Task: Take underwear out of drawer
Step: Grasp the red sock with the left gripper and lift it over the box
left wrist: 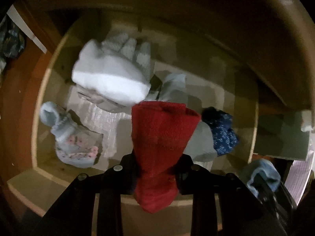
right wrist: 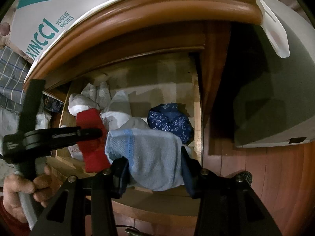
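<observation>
From the left wrist camera, the left tool (left wrist: 155,169) is clamped on a red garment (left wrist: 161,137), holding it above the open drawer (left wrist: 39,106). Below in the drawer lie a white bundle (left wrist: 110,78), a pale blue floral piece (left wrist: 72,143) and a dark blue speckled piece (left wrist: 222,131).

From the right wrist camera, the right tool (right wrist: 155,169) grips a light blue garment (right wrist: 149,157) over the drawer's front edge. The left tool (right wrist: 86,135) appears at the left, pinching the red garment (right wrist: 92,141), with a hand (right wrist: 23,188) on its handle. A white shoe box (right wrist: 49,19) sits on top of the cabinet.
</observation>
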Demonstrator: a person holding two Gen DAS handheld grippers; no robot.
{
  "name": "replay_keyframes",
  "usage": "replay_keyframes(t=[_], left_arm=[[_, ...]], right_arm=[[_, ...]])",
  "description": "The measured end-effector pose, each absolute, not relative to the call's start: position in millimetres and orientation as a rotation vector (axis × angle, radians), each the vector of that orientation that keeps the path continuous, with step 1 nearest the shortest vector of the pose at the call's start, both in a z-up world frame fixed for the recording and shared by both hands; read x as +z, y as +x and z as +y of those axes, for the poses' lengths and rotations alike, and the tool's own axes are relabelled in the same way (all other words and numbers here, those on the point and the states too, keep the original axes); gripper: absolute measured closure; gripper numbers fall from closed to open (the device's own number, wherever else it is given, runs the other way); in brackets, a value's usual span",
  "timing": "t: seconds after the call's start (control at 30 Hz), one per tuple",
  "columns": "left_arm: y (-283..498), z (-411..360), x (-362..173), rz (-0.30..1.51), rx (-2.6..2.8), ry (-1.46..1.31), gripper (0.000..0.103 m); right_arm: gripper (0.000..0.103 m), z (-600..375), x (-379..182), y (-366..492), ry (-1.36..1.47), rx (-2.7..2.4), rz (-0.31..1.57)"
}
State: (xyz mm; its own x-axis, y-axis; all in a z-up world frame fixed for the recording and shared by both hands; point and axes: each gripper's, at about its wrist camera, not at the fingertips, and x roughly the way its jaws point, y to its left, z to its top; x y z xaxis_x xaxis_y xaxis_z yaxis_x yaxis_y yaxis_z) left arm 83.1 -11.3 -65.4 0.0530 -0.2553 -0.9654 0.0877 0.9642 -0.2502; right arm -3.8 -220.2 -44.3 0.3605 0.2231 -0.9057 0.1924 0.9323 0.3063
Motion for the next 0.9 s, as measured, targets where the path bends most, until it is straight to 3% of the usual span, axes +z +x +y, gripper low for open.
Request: replay_keyframes(t=[0.63, 0.9], left_arm=[[39.8, 16.3, 91.8, 1.121, -0.376, 0.111, 0.076], [44.9, 31.2, 201.5, 0.889, -0.372, 0.171, 0.076]], right_arm=[[0.057, -206.8, -55.2, 0.8, 0.301, -0.002, 1.228], [0.057, -200.9, -58.0, 1.0, 0.282, 0.006, 1.237]])
